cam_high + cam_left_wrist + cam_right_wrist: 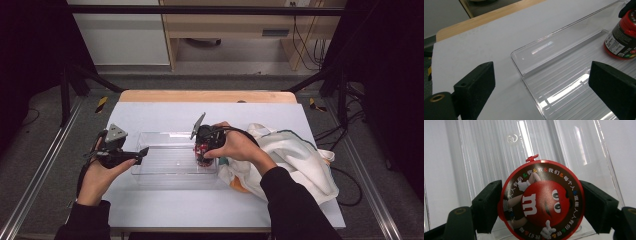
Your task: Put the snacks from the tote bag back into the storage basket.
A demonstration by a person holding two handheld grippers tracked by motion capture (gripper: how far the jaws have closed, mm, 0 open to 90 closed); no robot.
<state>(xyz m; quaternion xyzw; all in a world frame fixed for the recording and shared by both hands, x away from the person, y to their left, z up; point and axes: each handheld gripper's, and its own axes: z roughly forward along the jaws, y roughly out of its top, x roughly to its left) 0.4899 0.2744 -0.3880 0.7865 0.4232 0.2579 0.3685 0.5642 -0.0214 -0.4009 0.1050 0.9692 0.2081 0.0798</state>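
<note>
The right claw (204,156) was grasping a small red candy tub (541,200). In the right gripper view its two black jaws pressed on the left and right sides of the round red lid, which carried a red cartoon figure with a white letter and a ring of small characters around it. A little red tab stood out at the far edge of the lid, away from the claw. The tub hung just over the ribbed floor of a clear plastic tray (150,172), at the tray's end nearest to the right hand (237,146); I could not tell if its bottom was touching the floor.

The left claw (142,154) was released. In the left gripper view its jaws stood wide apart with nothing between them, and the near corner of the tray lay ahead of them, between the two pads. The tub was well beyond this claw, at the far right of its view, with a black label on its side. In the high view the left claw was just beside the tray's other end, pointing toward it.

A white cloth (295,160) with coloured patches lay crumpled on the bench (200,207), behind the right hand and under its forearm.
</note>
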